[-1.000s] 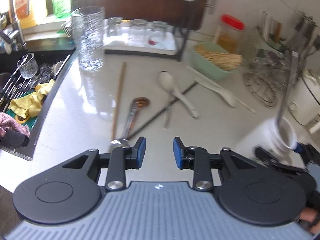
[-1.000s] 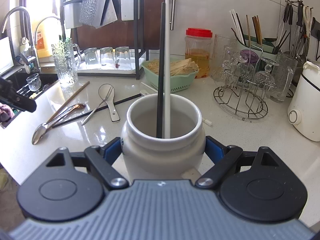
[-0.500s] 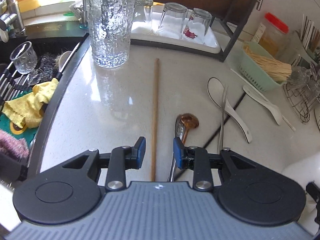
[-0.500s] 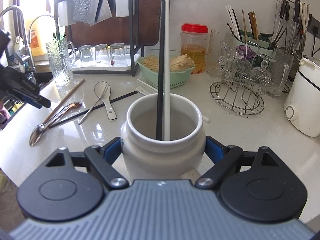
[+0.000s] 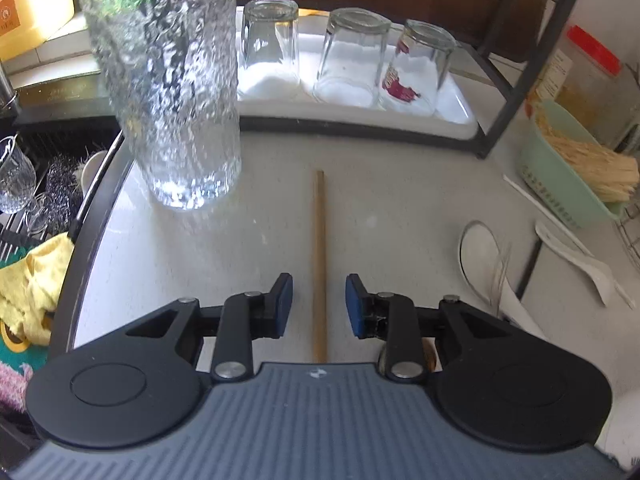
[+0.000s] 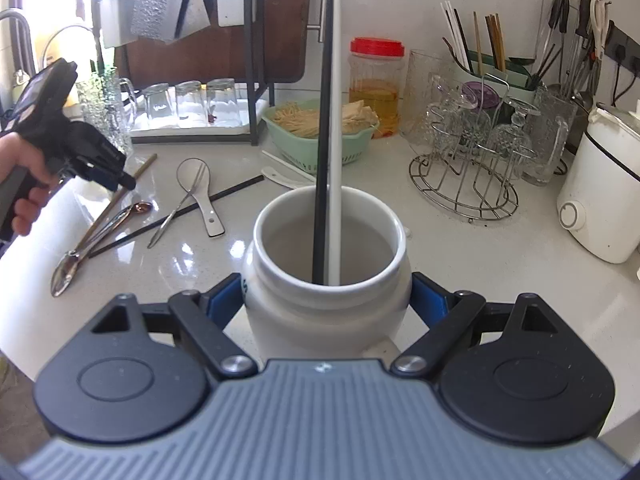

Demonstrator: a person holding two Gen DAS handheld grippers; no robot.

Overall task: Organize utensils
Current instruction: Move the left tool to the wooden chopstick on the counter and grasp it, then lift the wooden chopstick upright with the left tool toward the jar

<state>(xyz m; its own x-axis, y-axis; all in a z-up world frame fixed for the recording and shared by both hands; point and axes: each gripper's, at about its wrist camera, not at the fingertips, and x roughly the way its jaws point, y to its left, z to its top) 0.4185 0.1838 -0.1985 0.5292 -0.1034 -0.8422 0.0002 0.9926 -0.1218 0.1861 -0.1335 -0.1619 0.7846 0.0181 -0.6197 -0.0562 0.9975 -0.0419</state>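
A wooden chopstick [image 5: 319, 256] lies on the white counter, running straight between the open pads of my left gripper [image 5: 319, 304], which hovers above it. It also shows in the right wrist view [image 6: 132, 182]. My right gripper [image 6: 326, 300] is shut on a white ceramic jar [image 6: 326, 280] that holds a black chopstick [image 6: 323, 128] and a white chopstick [image 6: 335, 128] upright. On the counter lie a metal spoon [image 6: 86, 246], a white ceramic spoon [image 6: 200, 194] with a fork across it, a black chopstick [image 6: 180, 216] and another white spoon [image 5: 580, 264].
A tall textured glass [image 5: 168, 92] stands far left of the chopstick. A rack tray with three upturned glasses [image 5: 352, 60] is behind. The sink [image 5: 36, 200] lies left. A green basket [image 6: 320, 136], wire glass stand [image 6: 464, 176] and white cooker [image 6: 600, 196] are right.
My left gripper has moved forward and lower along the wooden chopstick, so the chopstick now lies between its pads. The right gripper still holds the jar.
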